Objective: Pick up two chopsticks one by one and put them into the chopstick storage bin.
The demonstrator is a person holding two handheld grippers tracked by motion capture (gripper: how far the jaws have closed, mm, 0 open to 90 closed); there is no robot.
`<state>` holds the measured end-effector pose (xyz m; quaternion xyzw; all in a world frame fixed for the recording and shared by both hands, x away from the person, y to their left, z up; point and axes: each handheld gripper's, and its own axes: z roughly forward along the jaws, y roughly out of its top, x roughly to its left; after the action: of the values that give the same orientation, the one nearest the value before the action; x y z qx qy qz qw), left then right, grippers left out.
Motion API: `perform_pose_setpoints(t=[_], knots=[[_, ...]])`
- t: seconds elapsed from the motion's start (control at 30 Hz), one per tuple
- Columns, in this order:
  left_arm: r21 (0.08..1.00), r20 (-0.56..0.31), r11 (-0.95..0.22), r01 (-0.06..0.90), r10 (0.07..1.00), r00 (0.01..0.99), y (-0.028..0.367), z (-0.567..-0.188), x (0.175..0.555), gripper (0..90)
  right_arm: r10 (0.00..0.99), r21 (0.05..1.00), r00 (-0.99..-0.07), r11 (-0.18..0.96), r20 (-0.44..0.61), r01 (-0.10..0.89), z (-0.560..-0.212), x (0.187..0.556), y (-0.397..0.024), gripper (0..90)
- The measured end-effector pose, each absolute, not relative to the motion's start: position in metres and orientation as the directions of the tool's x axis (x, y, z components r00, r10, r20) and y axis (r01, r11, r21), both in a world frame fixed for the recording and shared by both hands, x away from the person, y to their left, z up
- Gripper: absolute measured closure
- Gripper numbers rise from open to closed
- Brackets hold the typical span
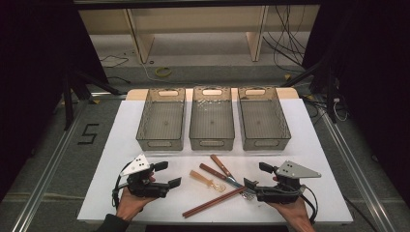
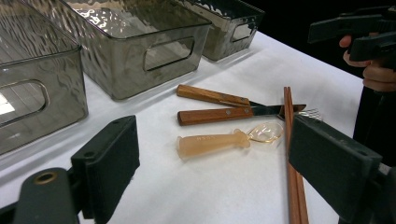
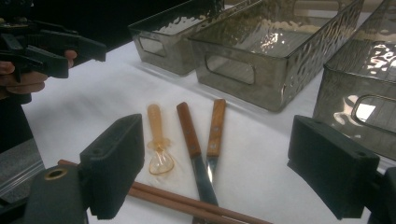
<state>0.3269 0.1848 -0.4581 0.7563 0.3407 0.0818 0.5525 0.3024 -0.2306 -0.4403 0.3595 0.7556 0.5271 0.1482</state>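
Between my two grippers, on the white table cover [image 1: 121, 145], lie an amber plastic spoon [image 1: 207, 180] [image 2: 219, 142] [image 3: 158, 135], two wooden-handled utensils [image 1: 217, 169] [image 2: 215, 115] [image 3: 189, 130] and a pair of brown chopsticks [image 1: 212, 202] [image 2: 294, 177] [image 3: 187, 203]. My left gripper [image 1: 169, 174] [image 2: 215, 161] rests at the front left, jaws open and nothing between them. At the front right, my right gripper [image 1: 256, 175] [image 3: 219, 161] is open too, its jaw tips close to the utensils' metal ends.
Three empty translucent grey bins stand side by side behind the utensils: left [image 1: 159, 143], middle [image 1: 211, 143], right [image 1: 266, 143]. The cover's front edge runs just under my hands. Cables and wooden shelf legs lie on the floor beyond the table.
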Motion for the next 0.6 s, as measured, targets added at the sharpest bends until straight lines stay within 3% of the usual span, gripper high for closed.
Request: perform_pose_setpoints(t=[0.6], knots=[[0.868,-0.239,-0.214,0.448,0.611,0.754,0.1793,-0.4531,0.3284,16.2,0.712,0.909,-0.683,0.161,0.162,0.383,-0.4371,0.3020,-0.2354,19.8]])
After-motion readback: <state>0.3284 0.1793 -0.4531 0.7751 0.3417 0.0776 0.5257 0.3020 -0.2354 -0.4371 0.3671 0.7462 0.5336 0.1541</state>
